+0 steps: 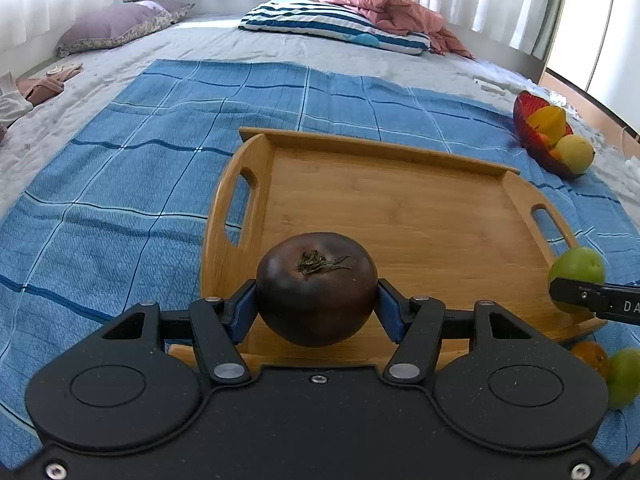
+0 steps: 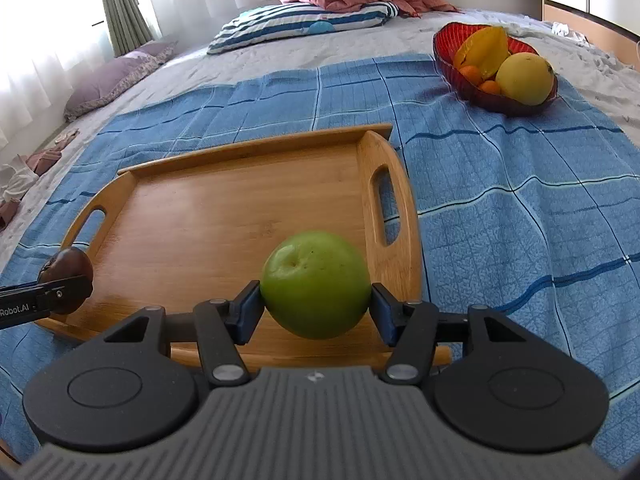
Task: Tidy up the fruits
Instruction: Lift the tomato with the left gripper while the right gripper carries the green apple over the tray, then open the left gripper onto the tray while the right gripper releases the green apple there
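1. Lowering both fruits onto the bare wooden tray point(image 1: 400, 208) is judged the step in hand; each should be set down well apart before release.
2. The left hand-held gripper point(image 1: 316, 304) is clamped on a dark tomato point(image 1: 316, 288) above the tray's near left.
3. The right hand-held gripper point(image 2: 316, 304) is clamped on a green apple point(image 2: 316, 290) above the near right.
4. An orange fruit point(image 1: 591, 356) and a green fruit point(image 1: 624, 376) beside the tray's near right corner are shown only in the left view; the red bowl point(image 2: 448, 56) is shown fully only in the right.

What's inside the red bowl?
The red bowl holds a star fruit, a big yellow fruit and small oranges. Anything beneath them is hidden.
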A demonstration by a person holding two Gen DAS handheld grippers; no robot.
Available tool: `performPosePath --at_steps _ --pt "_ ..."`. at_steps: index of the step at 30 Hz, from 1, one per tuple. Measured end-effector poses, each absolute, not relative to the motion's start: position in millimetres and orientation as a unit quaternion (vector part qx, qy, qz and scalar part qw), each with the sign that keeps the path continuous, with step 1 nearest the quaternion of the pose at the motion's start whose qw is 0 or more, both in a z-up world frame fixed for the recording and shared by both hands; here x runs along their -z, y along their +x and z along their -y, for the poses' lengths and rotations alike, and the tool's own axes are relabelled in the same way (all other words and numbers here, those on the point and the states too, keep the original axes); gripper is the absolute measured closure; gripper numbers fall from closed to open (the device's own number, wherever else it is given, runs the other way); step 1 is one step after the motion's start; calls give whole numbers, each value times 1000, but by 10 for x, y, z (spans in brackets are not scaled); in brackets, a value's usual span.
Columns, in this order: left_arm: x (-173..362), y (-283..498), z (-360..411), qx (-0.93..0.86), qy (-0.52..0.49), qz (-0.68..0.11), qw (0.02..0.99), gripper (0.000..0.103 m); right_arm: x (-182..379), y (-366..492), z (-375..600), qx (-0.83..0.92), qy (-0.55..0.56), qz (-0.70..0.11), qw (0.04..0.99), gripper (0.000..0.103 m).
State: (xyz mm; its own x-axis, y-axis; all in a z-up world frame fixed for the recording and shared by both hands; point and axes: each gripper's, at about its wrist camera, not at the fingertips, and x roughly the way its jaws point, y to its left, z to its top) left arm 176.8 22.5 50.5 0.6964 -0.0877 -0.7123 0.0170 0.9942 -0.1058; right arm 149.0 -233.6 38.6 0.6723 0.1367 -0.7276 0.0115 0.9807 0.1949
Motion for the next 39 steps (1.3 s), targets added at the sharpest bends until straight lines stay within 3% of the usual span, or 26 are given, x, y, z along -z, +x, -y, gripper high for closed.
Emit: performPosePath --at_steps 39 --pt "-371 1783 -243 28 -45 -394 918 42 -295 1525 2338 -41 87 -417 904 40"
